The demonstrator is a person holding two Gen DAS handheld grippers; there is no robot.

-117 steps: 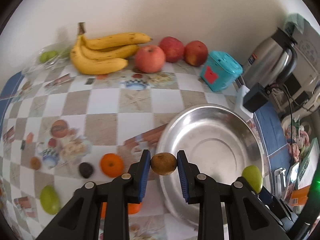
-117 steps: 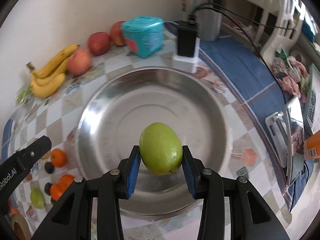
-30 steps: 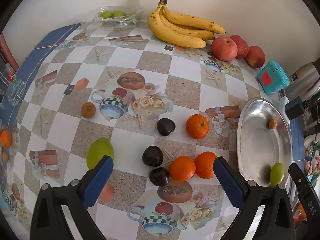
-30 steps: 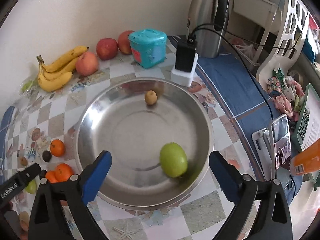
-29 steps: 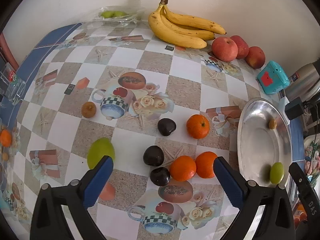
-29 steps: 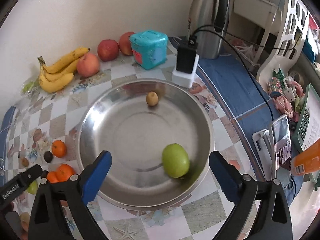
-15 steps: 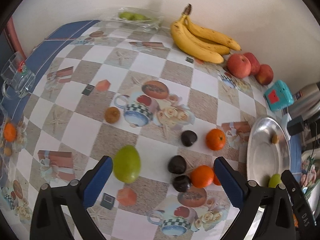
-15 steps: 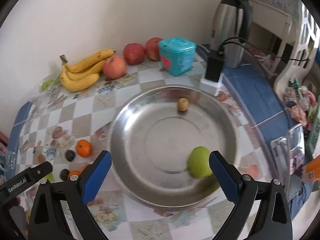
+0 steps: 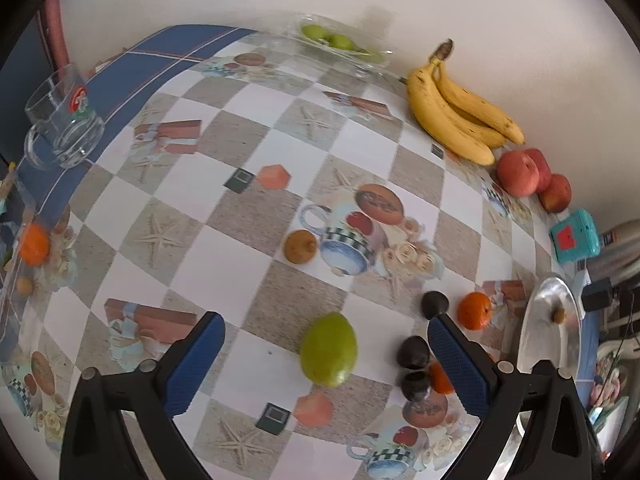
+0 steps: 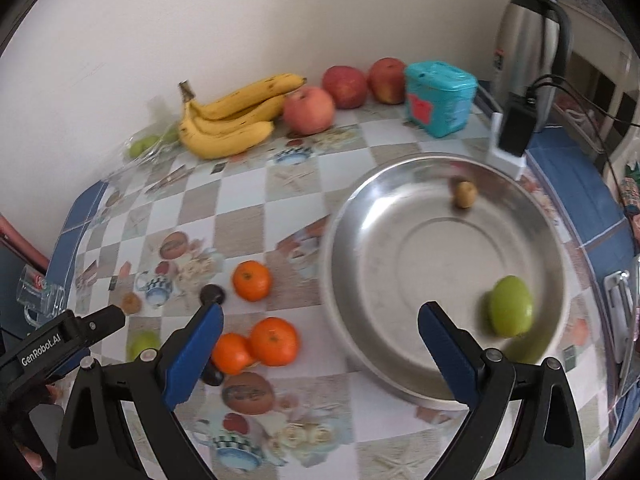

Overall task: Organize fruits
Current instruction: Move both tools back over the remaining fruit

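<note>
The left gripper [image 9: 324,354], marked "GenRobot.AI", is hovering spread wide over a green fruit [image 9: 329,349] lying mid-table. The right gripper [image 10: 320,344] is hanging equally wide, empty, above the steel basin [image 10: 340,240] near the table's right edge, which is holding another green fruit [image 10: 511,306] and a small brown fruit [image 10: 464,194].

Both wrist fisheyes look down from above the tablecloth [image 9: 224,264], the left over its middle, the right nearer the steel bowl [image 10: 348,216], sharing bananas [image 9: 452,120].
</note>
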